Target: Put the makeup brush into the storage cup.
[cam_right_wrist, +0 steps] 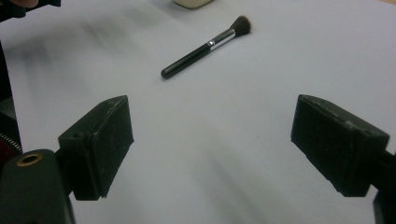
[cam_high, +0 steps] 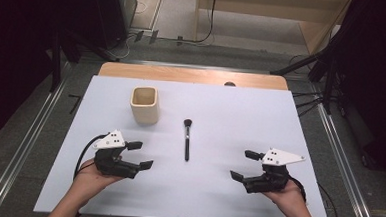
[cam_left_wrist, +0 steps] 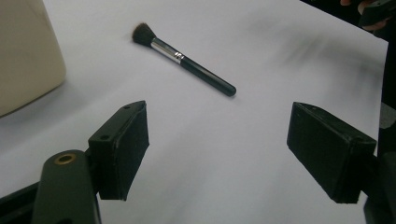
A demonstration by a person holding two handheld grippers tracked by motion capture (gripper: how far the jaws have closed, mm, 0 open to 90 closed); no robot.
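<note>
Hands are coming in from the near edge of the white surface [cam_high: 236, 201], each one holding a tool low over it. Starting at the left, the left hand-held gripper [cam_high: 143, 155] is sitting released, its jaws standing wide apart with nothing between them, pointing inward toward the middle. Beyond it, farther up the sheet, a cream-coloured cup [cam_high: 145, 105] is standing upright, open at the top and apparently empty.

Moving toward the centre, a makeup brush [cam_high: 187, 139] is lying flat on the surface, well apart from both tools and just to the right of the cup, bristles pointing away from the person and the black handle pointing back. It is looking light and stiff along the handle, soft only at the bristle tuft, with a shiny metal ferrule that may be slippery. The smooth round handle could roll under a careless pinch, so taking it across the black handle near its middle seems the safest hold.

At the right, the right hand-held gripper [cam_high: 243, 164] is likewise sitting released and empty, jaws spread, aiming inward.
</note>
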